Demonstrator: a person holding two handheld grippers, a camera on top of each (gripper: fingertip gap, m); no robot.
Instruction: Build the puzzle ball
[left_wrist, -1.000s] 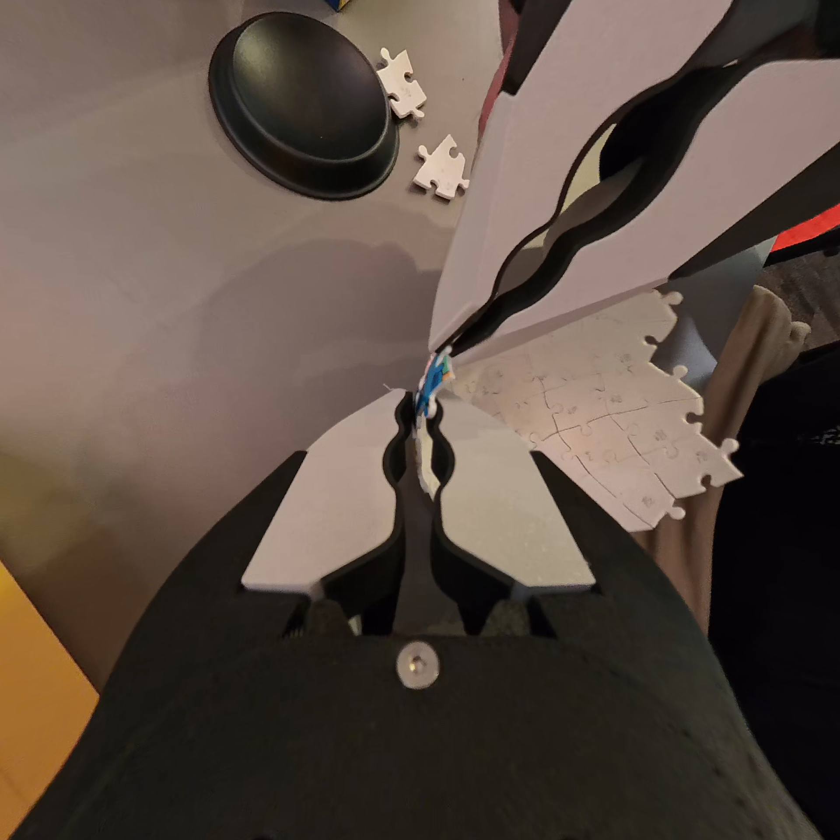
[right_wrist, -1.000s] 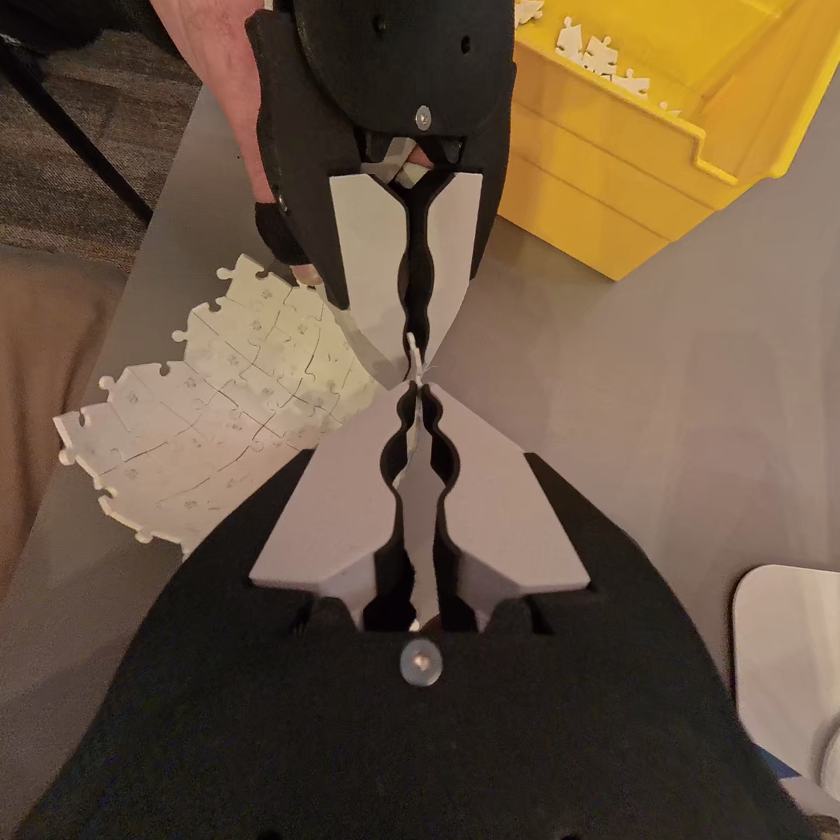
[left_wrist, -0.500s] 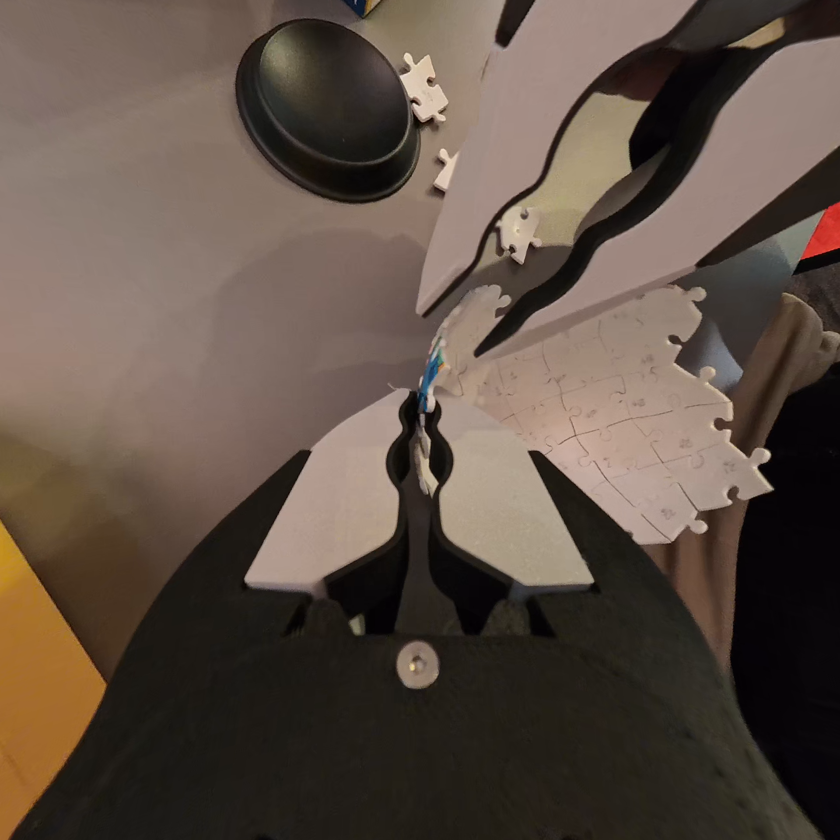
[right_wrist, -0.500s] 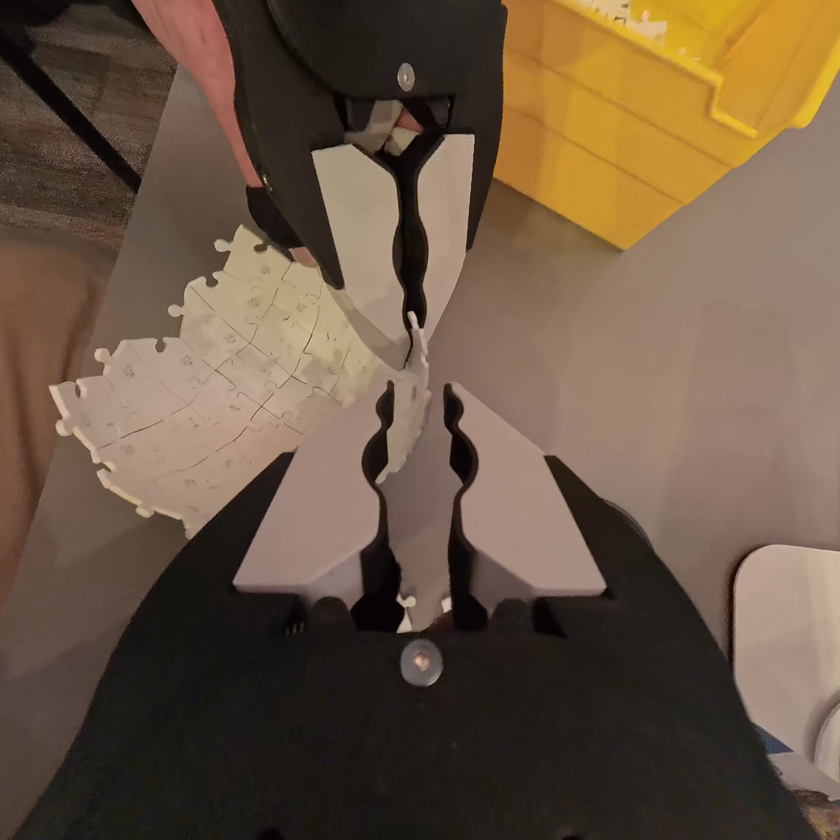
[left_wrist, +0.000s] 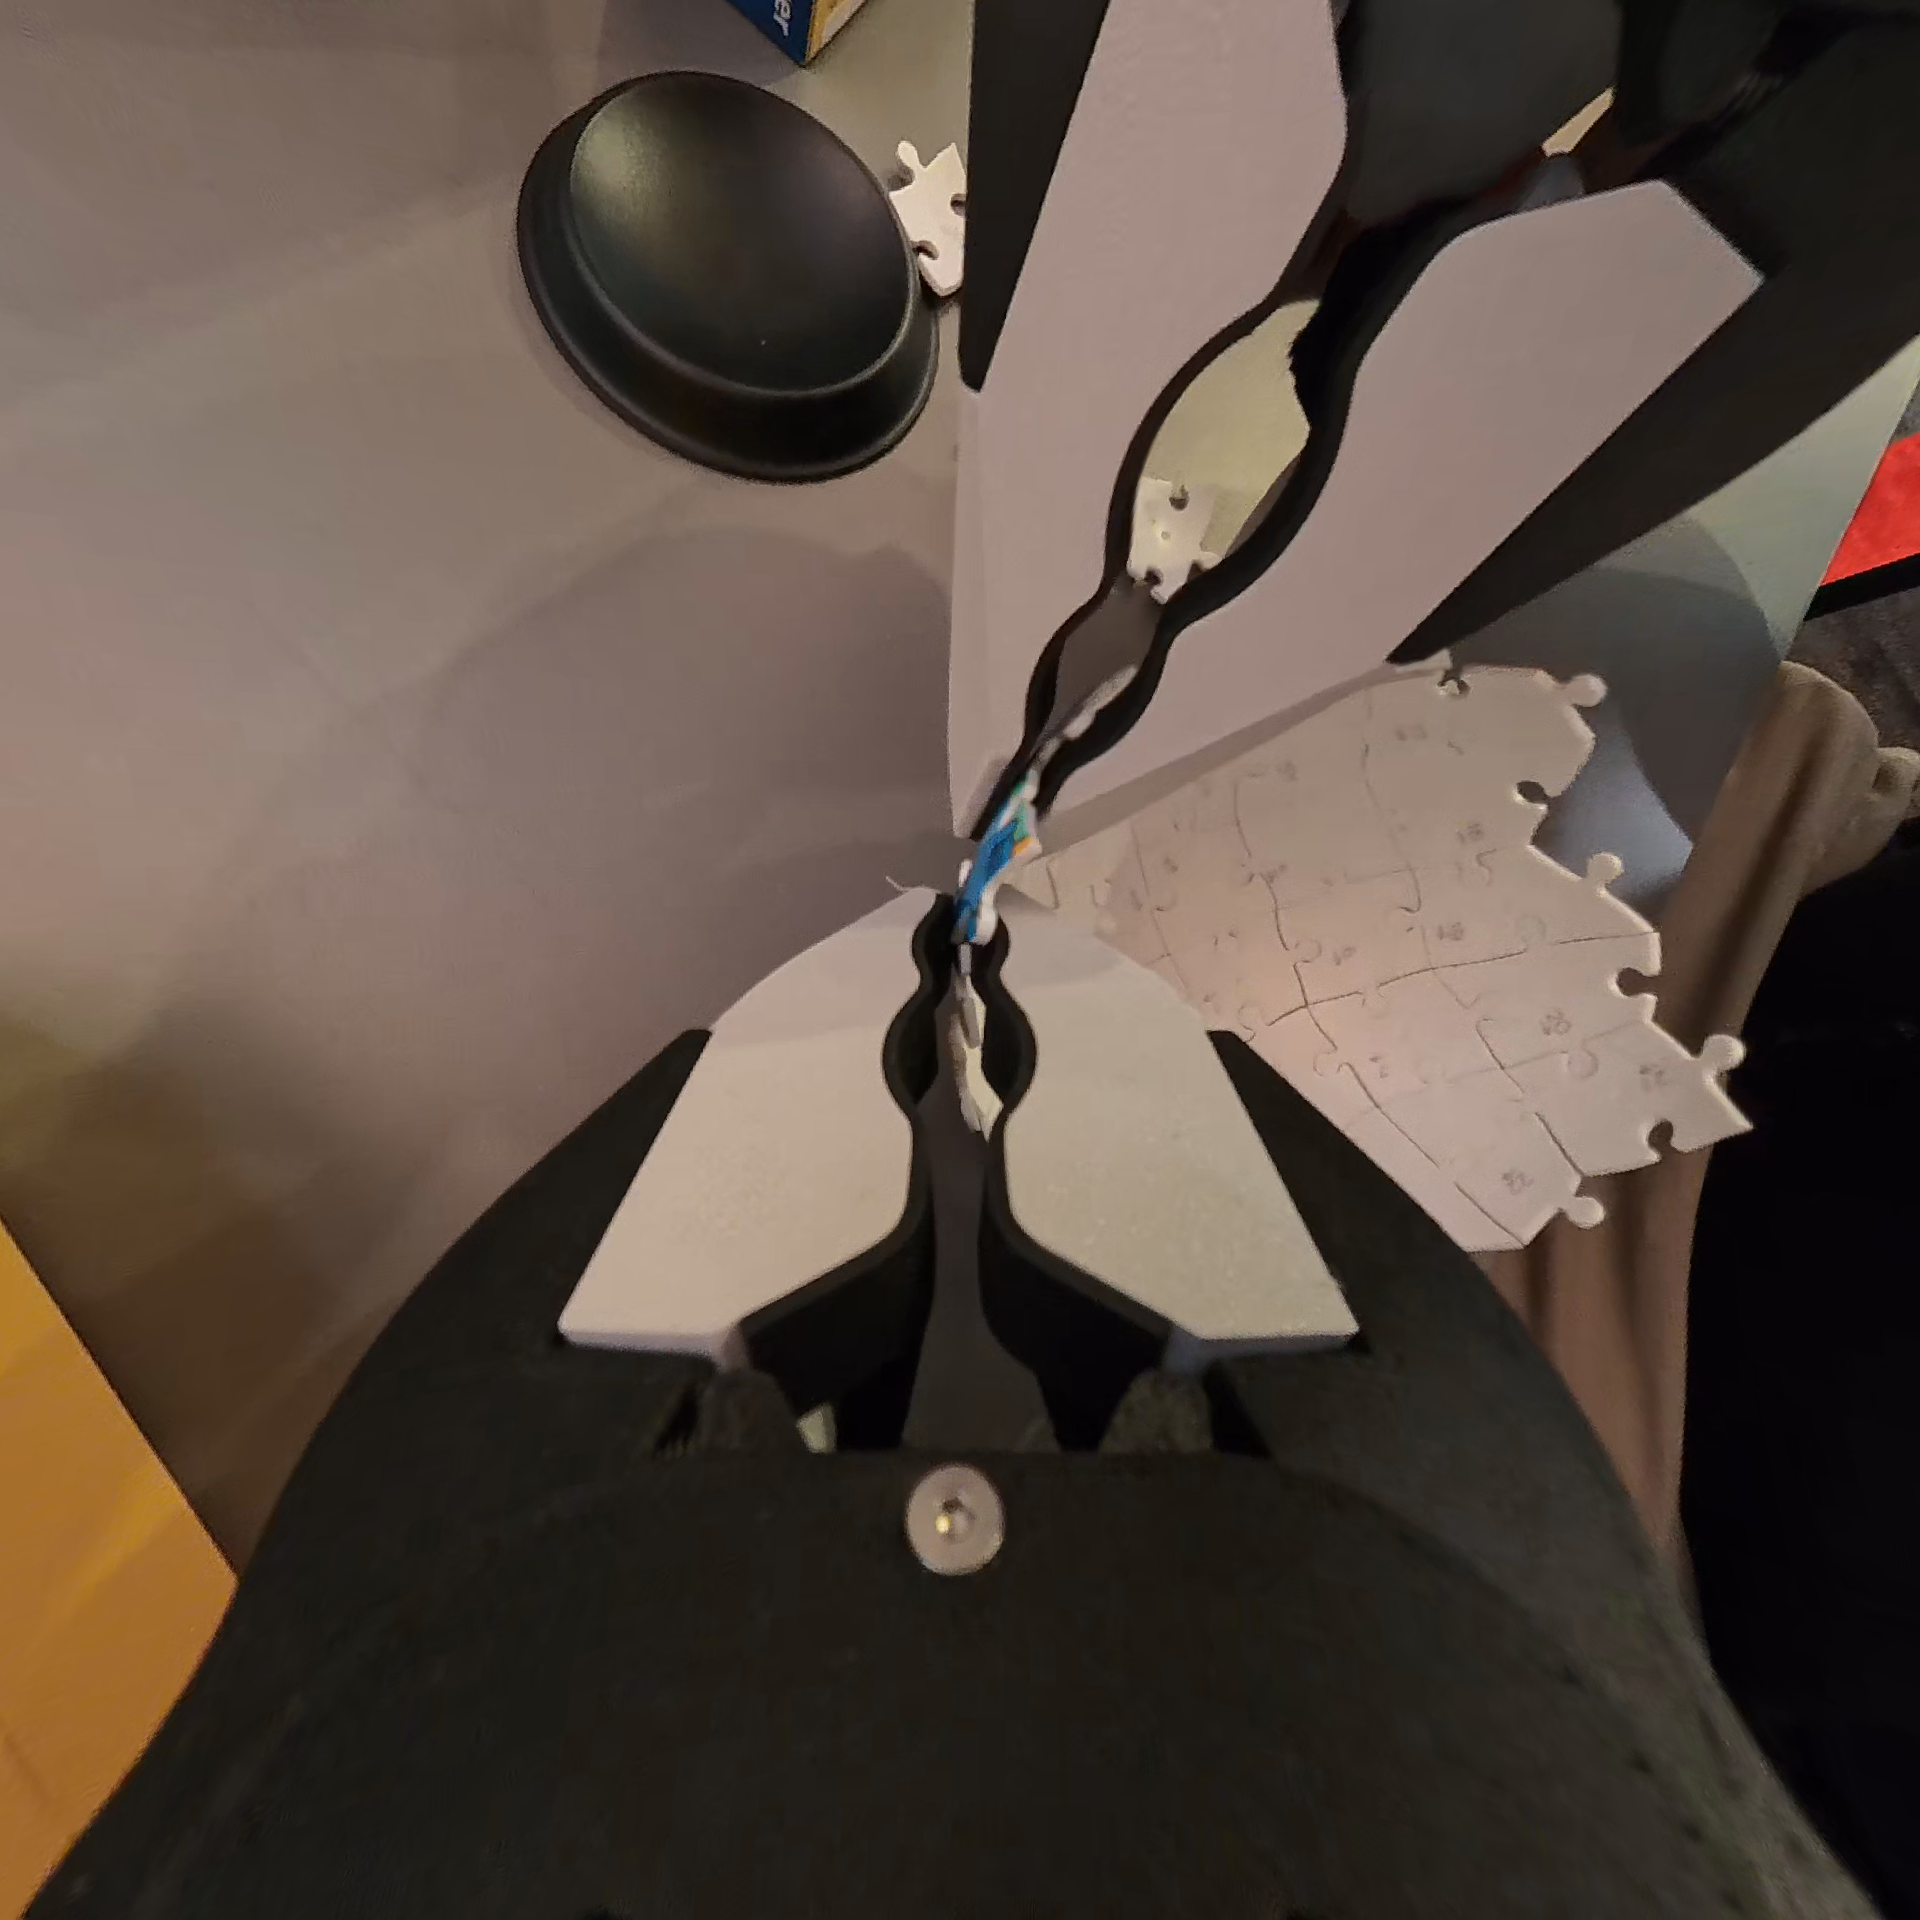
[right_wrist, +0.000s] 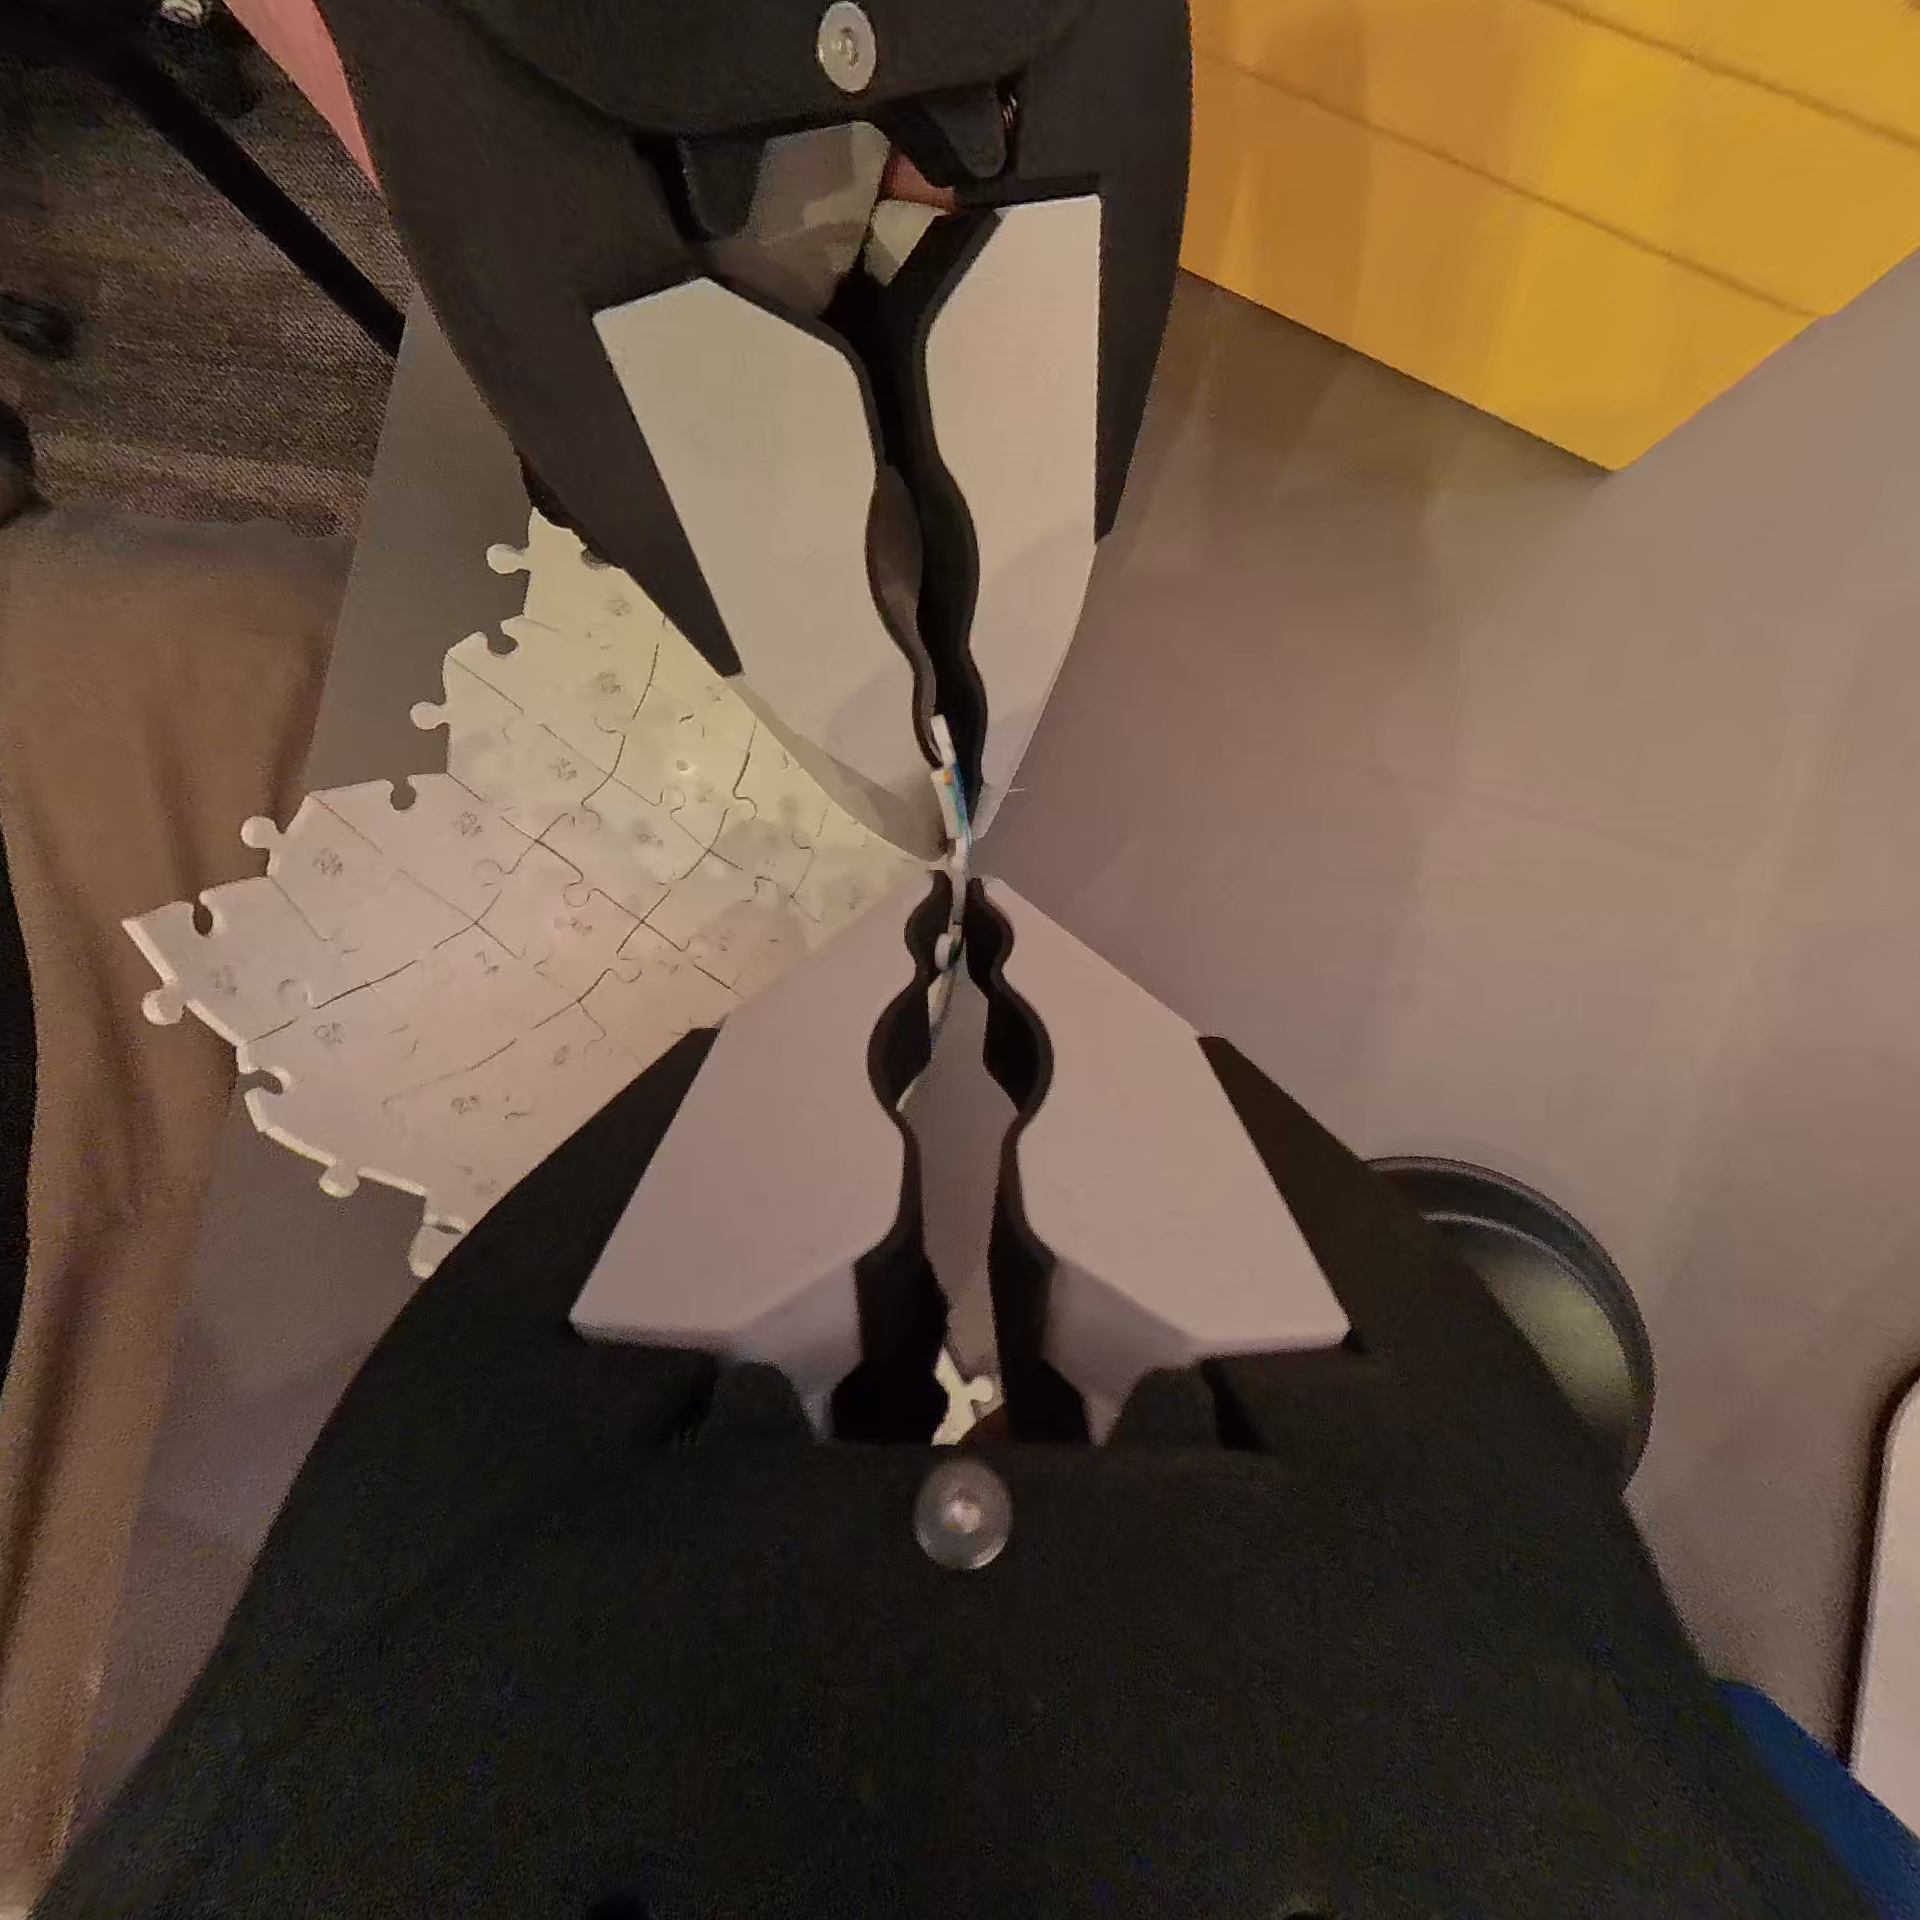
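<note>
Gripping the curved puzzle shell (left_wrist: 1382, 966) edge-on, the left gripper (left_wrist: 971, 914) has its jaws pressed together on the shell's rim at frame centre of the left wrist view; blue print shows on the pinched edge. Right gripper (left_wrist: 1023, 805) comes in from the upper right of that view, tips meeting the left tips almost nose to nose, its jaws closed down on the same rim just beyond. Shell fans out to the right of centre, white numbered backs facing the camera, held off the grey table (left_wrist: 364, 727). A loose piece (left_wrist: 1172, 540) shows through the wavy slot between the right gripper's fingers; whether it lies on the table or sits in the slot cannot be told. Another loose piece (left_wrist: 935, 223) lies at upper centre, just beside a black dome-shaped base (left_wrist: 727, 275) at upper left. Right wrist view: right gripper (right_wrist: 954, 894) at centre, clamped on the rim; left gripper (right_wrist: 951, 784) opposite, descending from the top, likewise clamped. Shell (right_wrist: 468, 914) spreads to the left of centre. Yellow bin (right_wrist: 1558, 208) at upper right; black base (right_wrist: 1538, 1320) at right edge, partly hidden behind the gripper body.
</note>
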